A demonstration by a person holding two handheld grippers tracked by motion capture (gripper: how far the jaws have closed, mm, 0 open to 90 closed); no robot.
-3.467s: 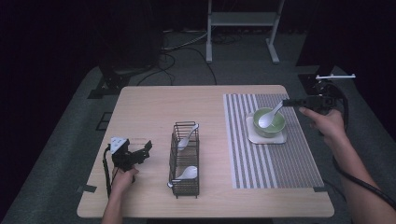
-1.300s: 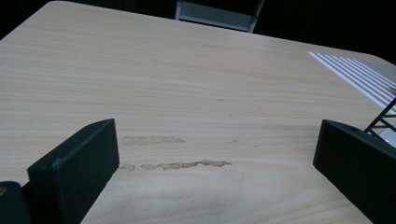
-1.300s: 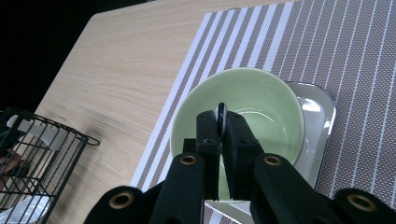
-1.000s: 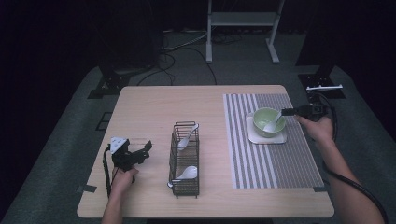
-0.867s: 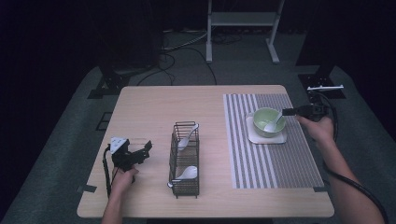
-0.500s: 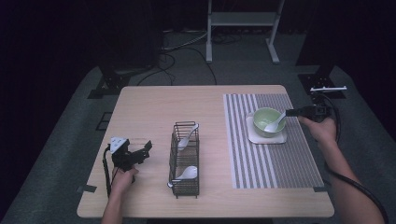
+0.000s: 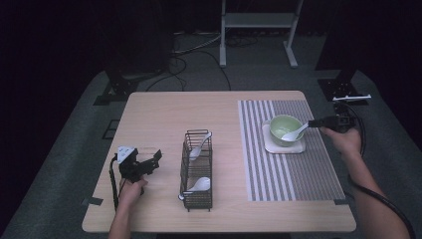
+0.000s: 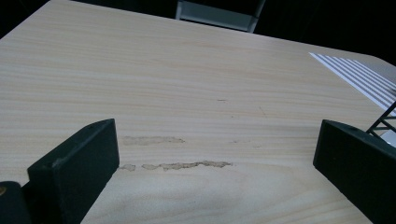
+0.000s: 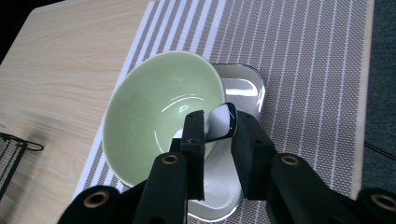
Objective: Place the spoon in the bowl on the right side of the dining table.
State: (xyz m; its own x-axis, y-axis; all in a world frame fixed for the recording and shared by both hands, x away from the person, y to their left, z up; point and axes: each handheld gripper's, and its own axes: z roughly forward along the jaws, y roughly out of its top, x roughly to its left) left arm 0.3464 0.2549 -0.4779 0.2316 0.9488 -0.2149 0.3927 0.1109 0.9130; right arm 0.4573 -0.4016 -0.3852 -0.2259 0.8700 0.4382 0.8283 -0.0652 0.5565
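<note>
A pale green bowl [image 7: 283, 127] [image 9: 154, 121] sits on a small white dish [image 7: 284, 147] [image 9: 243, 88] on the striped placemat [image 7: 293, 169]. A white spoon [image 7: 294, 132] lies in the bowl, its handle [image 9: 220, 122] leaning over the right rim. My right gripper [image 7: 312, 123] [image 9: 218, 119] is at that rim. Its jaws have just been opening and now stand slightly apart around the handle's tip. My left gripper [image 7: 157, 153] [image 8: 217, 133] rests open and empty on the bare table at the front left.
A black wire rack [image 7: 196, 169] stands mid-table with two white spoons [image 7: 200, 144] [image 7: 199, 185] in it; its corner [image 8: 385, 119] shows at the right of the left gripper view. The wooden table [image 8: 187, 70] stretches ahead of the left gripper.
The right gripper has drawn back slightly to the right from the bowl, and more of the spoon's handle shows between bowl and gripper. The left hand has stayed still.
</note>
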